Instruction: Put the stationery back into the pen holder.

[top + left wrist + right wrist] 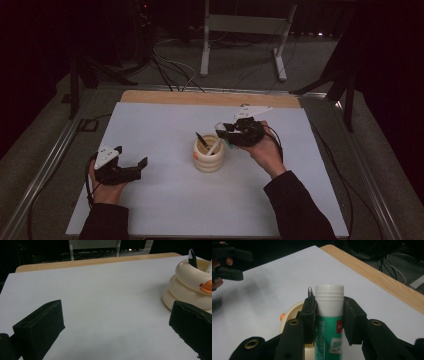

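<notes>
Glue stick (329, 315): green label, white cap; clamped upright-looking between the right tool's jaws, cap end pointing away from the hand; held just beside and above the holder, apparently for dropping in.
Holder (209, 155): cream, ringed, duck-shaped with an orange beak; stands mid-worktop, mouth up, ready to receive.
Holder contents: a dark-tipped pen (201, 138) and a white stick (214, 147), both leaning on the rim.
Right tool (229, 131): narrowed onto the glue stick, pads pressing its sides near the cap; angled toward the holder's mouth from the right.
Left tool (141, 166): jaws spread wide, nothing between them; rests low on the worktop left of the holder, well apart from it, likely parked out of the way.
Worktop (165, 200): white sheet over a wooden board, strip of wood bare at the far edge.
Judgement: stick not yet in the holder; needs lining up over the opening before release.
</notes>
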Available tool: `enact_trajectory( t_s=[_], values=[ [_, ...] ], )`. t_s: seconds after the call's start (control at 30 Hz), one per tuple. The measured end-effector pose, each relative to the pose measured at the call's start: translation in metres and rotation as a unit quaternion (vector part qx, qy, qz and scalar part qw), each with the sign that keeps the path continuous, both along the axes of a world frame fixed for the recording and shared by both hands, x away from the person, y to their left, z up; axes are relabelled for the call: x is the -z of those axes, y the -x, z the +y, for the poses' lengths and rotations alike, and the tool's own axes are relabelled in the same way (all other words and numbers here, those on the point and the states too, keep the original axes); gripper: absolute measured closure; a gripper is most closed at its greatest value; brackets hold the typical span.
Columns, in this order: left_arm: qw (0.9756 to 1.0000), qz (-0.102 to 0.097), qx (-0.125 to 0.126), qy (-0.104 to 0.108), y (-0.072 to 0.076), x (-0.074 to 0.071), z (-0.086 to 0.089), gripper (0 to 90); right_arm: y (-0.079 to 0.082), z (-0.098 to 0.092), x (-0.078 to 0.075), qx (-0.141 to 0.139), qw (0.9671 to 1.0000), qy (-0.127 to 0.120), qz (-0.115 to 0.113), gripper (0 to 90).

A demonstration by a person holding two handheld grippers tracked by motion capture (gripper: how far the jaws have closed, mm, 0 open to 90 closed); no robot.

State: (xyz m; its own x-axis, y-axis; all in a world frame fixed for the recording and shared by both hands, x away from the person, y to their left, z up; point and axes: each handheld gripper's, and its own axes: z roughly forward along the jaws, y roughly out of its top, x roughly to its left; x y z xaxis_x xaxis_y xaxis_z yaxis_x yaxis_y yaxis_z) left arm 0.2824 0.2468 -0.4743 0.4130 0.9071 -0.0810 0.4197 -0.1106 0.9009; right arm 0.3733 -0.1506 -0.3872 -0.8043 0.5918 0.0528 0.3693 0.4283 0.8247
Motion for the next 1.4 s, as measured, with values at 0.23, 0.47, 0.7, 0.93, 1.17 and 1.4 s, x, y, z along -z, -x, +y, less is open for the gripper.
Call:
enact_trajectory(
  t_s=[0.23,0.47,0.7,0.93,1.17,1.4],
  values=[
    [1.0,0.0,0.0,0.0,0.0,0.0,0.0,0.0,-0.001,0.004,-0.002,0.001,0.9999,-0.01,-0.005,66.1],
    [1.0,-0.001,0.0,0.0,0.0,0.0,0.0,0.0,0.0,0.012,-0.002,-0.003,0.9998,-0.015,-0.009,66.0],
    [1.0,-0.001,0.0,0.0,0.0,0.0,0.001,0.0,-0.001,0.02,-0.002,-0.006,0.9998,-0.017,-0.01,66.0],
    [1.0,-0.001,0.001,0.0,0.0,0.0,0.001,0.0,-0.002,0.027,-0.003,-0.01,0.9997,-0.019,-0.01,66.0],
    [1.0,-0.001,0.002,0.0,0.0,0.0,0.0,0.0,-0.003,0.033,-0.003,-0.012,0.9996,-0.022,-0.01,66.0],
    [1.0,0.0,0.002,-0.001,0.0,0.0,0.0,0.0,-0.003,0.038,0.0,-0.011,0.9995,-0.027,-0.009,65.9]
  ],
)
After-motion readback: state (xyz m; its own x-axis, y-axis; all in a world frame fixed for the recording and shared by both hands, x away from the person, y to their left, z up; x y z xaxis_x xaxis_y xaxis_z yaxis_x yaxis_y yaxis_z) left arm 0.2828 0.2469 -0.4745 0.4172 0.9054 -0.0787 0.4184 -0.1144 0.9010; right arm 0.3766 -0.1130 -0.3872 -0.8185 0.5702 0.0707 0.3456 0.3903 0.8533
